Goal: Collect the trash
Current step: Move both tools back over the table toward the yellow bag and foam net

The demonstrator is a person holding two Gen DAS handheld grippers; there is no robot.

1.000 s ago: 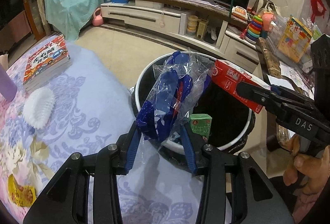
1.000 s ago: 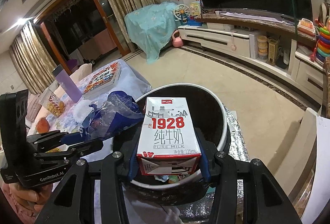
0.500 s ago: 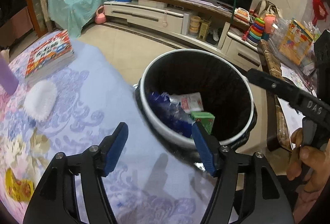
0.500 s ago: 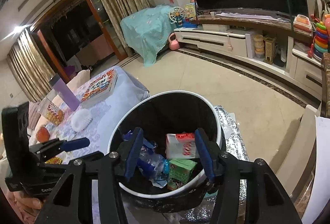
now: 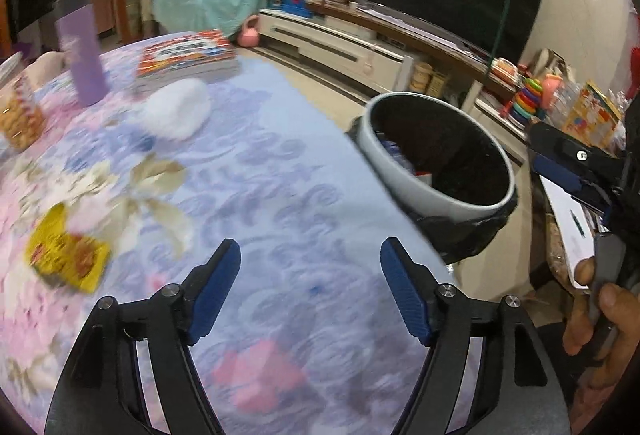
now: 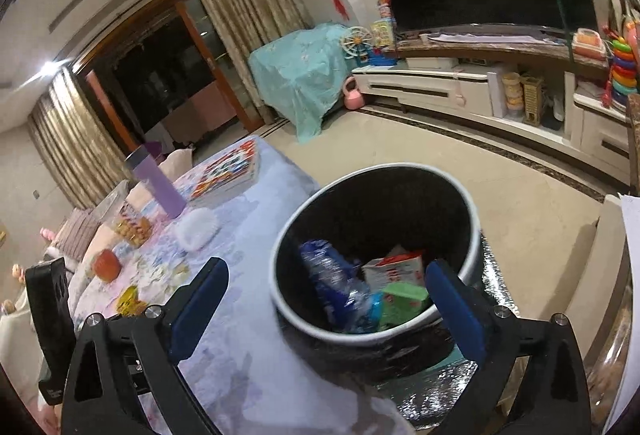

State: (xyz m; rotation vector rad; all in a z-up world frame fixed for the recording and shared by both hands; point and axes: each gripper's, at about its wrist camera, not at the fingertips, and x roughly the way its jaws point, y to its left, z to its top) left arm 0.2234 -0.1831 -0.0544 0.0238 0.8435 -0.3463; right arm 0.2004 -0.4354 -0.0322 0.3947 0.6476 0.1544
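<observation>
Your left gripper (image 5: 310,255) hangs over the flowered tablecloth (image 5: 260,175) with its blue pads spread wide and nothing between them. Your right gripper (image 6: 326,281) is likewise wide apart and empty, poised at the near edge of the bin (image 6: 476,219), which stands on the floor just beside the table. Down inside the bin lie a blue plastic wrapper (image 6: 326,275), a white-and-red milk carton (image 6: 394,269) and a green carton (image 6: 404,299), bunched together at the bottom. On the cloth, left of your left gripper, a yellow packet (image 5: 66,255) lies flat. Farther back sit a white brush (image 5: 176,109), a purple bottle (image 5: 82,55) and a book (image 5: 186,53).
</observation>
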